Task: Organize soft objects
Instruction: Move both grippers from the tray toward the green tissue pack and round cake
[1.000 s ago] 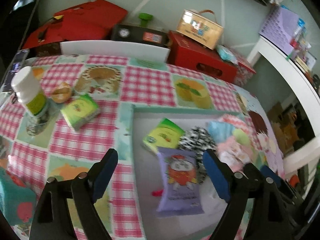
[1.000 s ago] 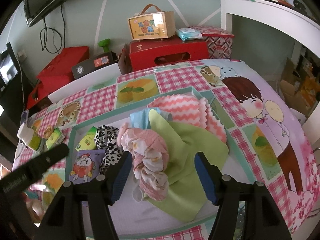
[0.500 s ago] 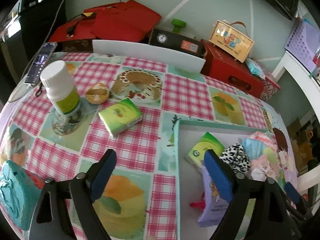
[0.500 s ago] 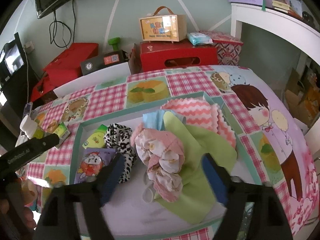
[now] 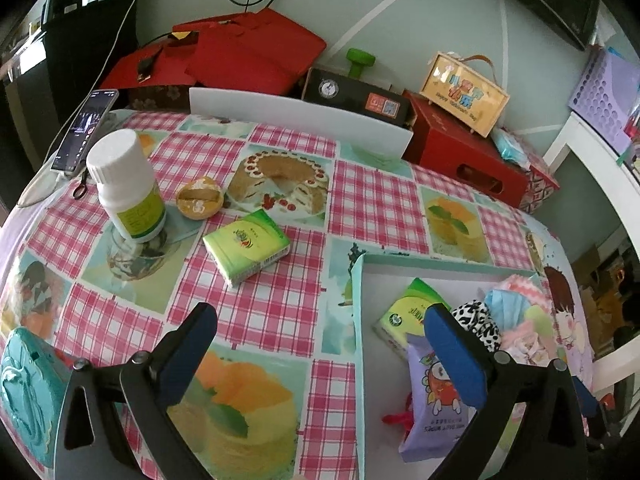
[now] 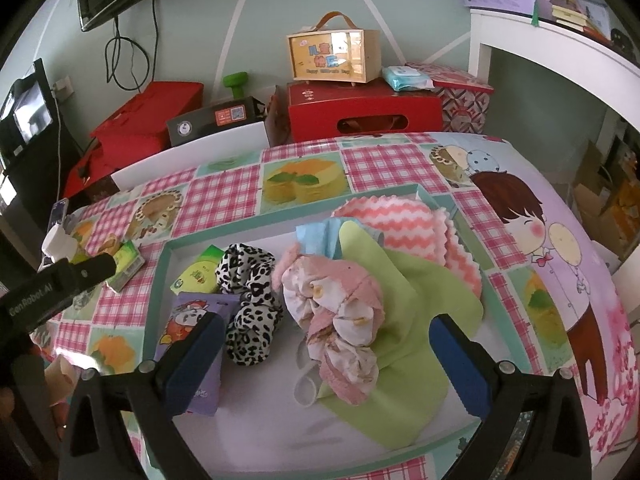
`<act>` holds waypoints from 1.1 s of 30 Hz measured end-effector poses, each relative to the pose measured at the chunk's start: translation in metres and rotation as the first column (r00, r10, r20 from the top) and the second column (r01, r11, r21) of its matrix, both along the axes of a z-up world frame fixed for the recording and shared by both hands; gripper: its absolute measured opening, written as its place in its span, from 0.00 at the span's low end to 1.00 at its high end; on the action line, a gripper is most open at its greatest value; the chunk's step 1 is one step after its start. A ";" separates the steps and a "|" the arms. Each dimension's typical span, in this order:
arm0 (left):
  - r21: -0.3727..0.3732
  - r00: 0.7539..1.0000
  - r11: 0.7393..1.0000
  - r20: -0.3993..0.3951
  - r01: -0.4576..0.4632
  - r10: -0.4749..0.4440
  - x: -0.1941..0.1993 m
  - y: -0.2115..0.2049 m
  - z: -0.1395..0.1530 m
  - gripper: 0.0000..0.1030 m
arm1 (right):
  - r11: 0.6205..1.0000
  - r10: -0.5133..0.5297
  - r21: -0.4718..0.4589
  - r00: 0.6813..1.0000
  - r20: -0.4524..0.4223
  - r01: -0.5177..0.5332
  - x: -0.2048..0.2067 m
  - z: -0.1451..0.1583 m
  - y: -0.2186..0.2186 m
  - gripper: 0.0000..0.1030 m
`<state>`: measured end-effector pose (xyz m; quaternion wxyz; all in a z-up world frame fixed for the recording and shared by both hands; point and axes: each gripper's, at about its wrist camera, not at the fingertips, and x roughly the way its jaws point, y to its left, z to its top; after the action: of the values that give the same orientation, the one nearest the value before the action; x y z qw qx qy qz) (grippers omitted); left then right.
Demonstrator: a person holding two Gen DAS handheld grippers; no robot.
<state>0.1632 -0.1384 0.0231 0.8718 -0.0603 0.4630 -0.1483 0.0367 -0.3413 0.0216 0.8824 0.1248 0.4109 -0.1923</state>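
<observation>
Green and glossy, the tissue pack (image 5: 247, 246) you have yet to collect lies flat on the checked tablecloth (image 5: 372, 200) at centre left of your left wrist view, well outside the tray (image 5: 357, 292). Its long axis runs from lower left up to upper right. A second ago that view was centred on the tray's contents; now the tray sits at the right edge and the loose pack, the white bottle (image 5: 127, 184) and the small bun (image 5: 199, 198) fill the left half.

Your left gripper (image 5: 320, 354) has just been opening and now stands spread wide, with nothing between the jaws but tablecloth and the tray's left rim. Your right gripper (image 6: 326, 360) has likewise just been opening and is fully spread over the tray, nothing pinched; the pink bundled cloth (image 6: 340, 312) lies between its fingers, untouched.

Inside the tray, the right wrist view shows the lime cloth (image 6: 408, 320), the zigzag pink cloth (image 6: 400, 228), the leopard-print piece (image 6: 250, 292), a second green pack (image 6: 200, 274) and the purple wipes packet (image 6: 192, 320). Only that view shows the tray's far right side and near rim. Only the left view shows the phone (image 5: 86, 130) at upper left and the teal object (image 5: 24, 392) at lower left.
</observation>
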 end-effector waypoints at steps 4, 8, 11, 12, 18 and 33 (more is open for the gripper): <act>-0.039 1.000 0.999 0.025 0.018 -0.017 0.002 0.004 0.005 1.00 | 1.000 0.003 -0.003 1.000 -0.007 -0.003 0.001 -0.002 0.001 1.00; -0.028 0.999 0.999 0.029 0.041 -0.041 0.006 0.006 0.008 1.00 | 1.000 0.002 -0.009 1.000 -0.010 -0.002 0.001 -0.002 0.003 1.00; -0.046 0.998 0.997 0.016 0.059 -0.058 0.010 0.010 0.009 1.00 | 1.000 0.002 -0.017 1.000 -0.018 -0.002 0.002 -0.002 0.006 1.00; -0.050 0.998 0.997 0.014 0.065 -0.064 0.011 0.012 0.010 1.00 | 1.000 0.004 -0.018 1.000 -0.020 -0.004 0.002 -0.003 0.007 1.00; -0.008 0.996 0.997 0.038 0.083 -0.083 0.024 0.032 0.026 1.00 | 0.999 0.018 -0.033 1.000 -0.026 -0.019 0.011 0.000 0.019 1.00; -0.001 0.998 0.998 0.011 0.065 -0.065 0.051 0.095 0.033 1.00 | 0.992 0.119 -0.047 0.992 -0.039 -0.120 0.062 0.012 0.074 1.00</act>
<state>0.2141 -0.0433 0.0559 0.8690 -0.0448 0.4598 -0.1772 0.0986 -0.2678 0.0335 0.8874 0.0747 0.4289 -0.1514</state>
